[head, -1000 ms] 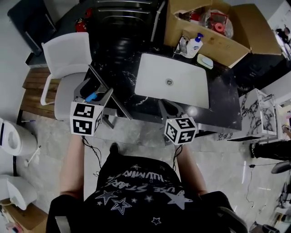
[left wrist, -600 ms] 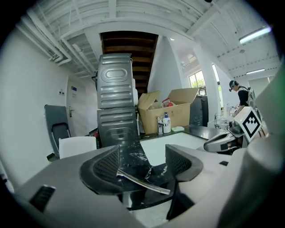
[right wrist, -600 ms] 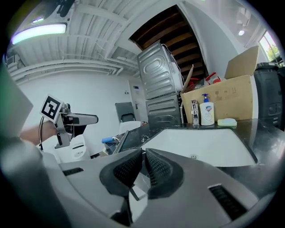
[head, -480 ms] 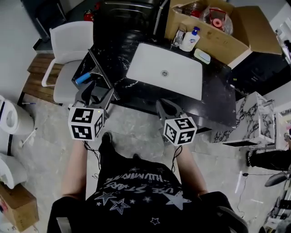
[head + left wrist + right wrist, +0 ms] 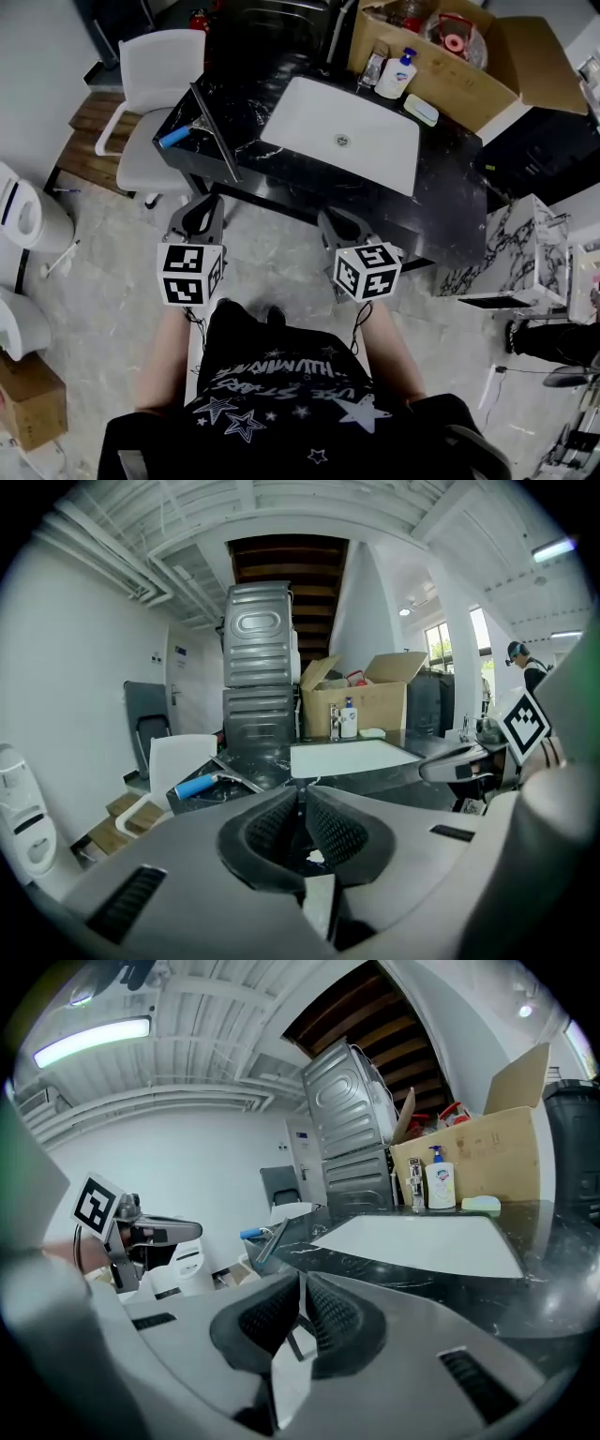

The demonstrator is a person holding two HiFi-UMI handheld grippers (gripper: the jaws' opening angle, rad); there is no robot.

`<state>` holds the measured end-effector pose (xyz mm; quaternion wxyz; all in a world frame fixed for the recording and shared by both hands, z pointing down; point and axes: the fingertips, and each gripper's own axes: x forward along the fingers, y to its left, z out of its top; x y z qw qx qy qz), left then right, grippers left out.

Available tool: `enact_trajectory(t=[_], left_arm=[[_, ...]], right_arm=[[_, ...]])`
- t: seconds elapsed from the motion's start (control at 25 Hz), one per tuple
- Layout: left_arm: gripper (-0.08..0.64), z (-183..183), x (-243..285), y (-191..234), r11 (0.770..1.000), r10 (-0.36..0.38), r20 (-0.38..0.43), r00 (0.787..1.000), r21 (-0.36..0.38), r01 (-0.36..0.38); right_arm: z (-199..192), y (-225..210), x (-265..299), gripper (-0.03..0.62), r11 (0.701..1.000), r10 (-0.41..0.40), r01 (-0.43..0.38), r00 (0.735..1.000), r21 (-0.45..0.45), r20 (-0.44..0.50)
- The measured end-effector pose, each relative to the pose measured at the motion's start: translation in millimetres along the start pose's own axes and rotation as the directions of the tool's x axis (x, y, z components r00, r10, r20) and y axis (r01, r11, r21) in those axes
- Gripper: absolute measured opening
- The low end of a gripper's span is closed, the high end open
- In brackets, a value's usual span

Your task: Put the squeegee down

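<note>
Your cardboard box (image 5: 469, 80) sits open at the back right of the black counter (image 5: 450, 197), flaps spread, with a red round thing (image 5: 455, 44) and some clear plastic inside; the rest of its contents are too small to tell. Just in front of it on the counter stand a soap bottle (image 5: 397, 77) and a pale bar (image 5: 423, 110). The white sink (image 5: 309, 127) is set into the middle of the counter. The squeegee (image 5: 208, 129) lies on the counter's left end, well apart from both of your grippers. Its long blade runs slantwise from the far left corner toward the near edge, and its blue handle sticks out sideways from the blade, pointing left toward the white chair (image 5: 155, 80). Your left gripper (image 5: 302, 794) hangs in front of the counter below that end, its jaws closing and all but together, with nothing between them. Your right gripper (image 5: 302, 1283) hangs beside it in front of the sink, jaws together and holding nothing.
</note>
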<state>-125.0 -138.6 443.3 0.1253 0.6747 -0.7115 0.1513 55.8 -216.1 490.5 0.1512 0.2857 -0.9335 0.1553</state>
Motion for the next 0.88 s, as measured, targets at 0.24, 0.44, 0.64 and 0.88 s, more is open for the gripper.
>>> enact_trajectory(t=[0.24,0.44,0.64,0.88], left_arm=[[0.02,-29,3,-23,0.997,-0.077,-0.078,0.994,-0.019,0.076],[0.02,-53,-8,-35,0.991,-0.125,-0.114,0.986,-0.056,0.12],[0.02,-65,-38,-17,0.993,-0.109,-0.134,0.985,-0.065,0.101],[0.02,-81,-87,10,0.993,-0.082,-0.145,0.986,-0.098,0.069]], right_arm=[[-9,6,2,0.055,1.0,0.027,-0.027,1.0,0.003,-0.015],[-15,21,6,0.055,0.999,0.044,-0.044,0.999,-0.005,-0.033],[-13,46,7,0.055,0.999,0.045,-0.046,0.998,-0.024,-0.035],[-17,90,-5,0.055,0.998,0.049,-0.049,0.998,-0.025,-0.031]])
